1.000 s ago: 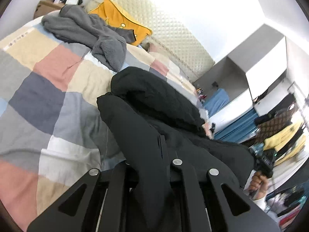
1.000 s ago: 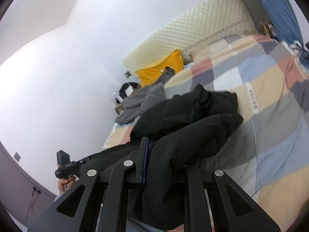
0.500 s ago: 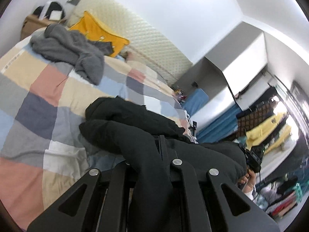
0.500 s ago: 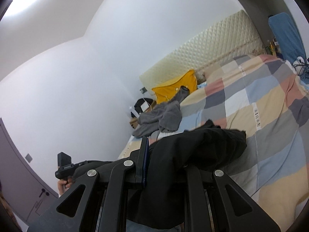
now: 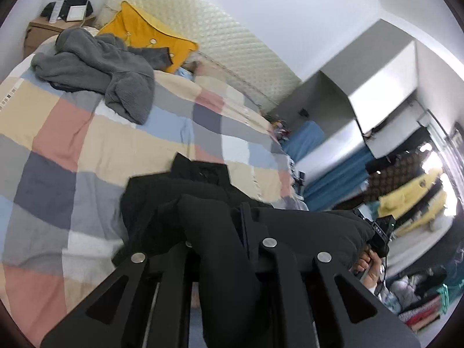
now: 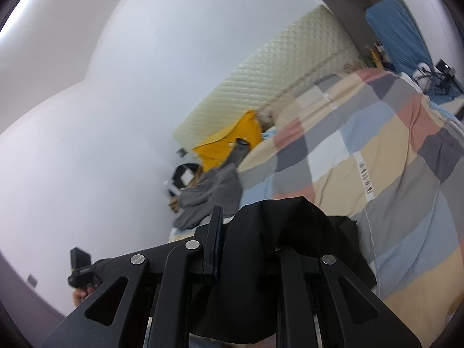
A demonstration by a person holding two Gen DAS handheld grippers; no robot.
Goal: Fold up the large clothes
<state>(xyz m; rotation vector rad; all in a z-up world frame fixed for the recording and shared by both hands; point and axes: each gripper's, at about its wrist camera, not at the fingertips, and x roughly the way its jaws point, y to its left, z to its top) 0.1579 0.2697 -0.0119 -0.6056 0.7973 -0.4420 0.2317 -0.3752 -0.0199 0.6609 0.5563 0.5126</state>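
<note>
A large black garment [image 5: 203, 191] hangs stretched between my two grippers above the checked bed cover [image 5: 72, 133]. My left gripper [image 5: 220, 226] is shut on one part of the black garment, whose cloth drapes over the fingers. My right gripper [image 6: 246, 232] is shut on another part of the same garment [image 6: 290, 226]; the cloth hides its right finger. The right gripper also shows at the right of the left wrist view [image 5: 380, 232], and the left gripper at the lower left of the right wrist view [image 6: 81, 269].
A grey fleece garment [image 5: 95, 66] lies crumpled at the head of the bed by a yellow pillow [image 5: 148, 32] and the quilted headboard [image 5: 226, 46]. A nightstand [image 5: 43, 26] stands at the far left. Clothes racks and blue bedding [image 5: 307, 142] fill the right side.
Both grippers have lifted the black garment off the bed and pulled it back; less of it lies on the cover now. Both views have swung upward and then back toward the bed.
</note>
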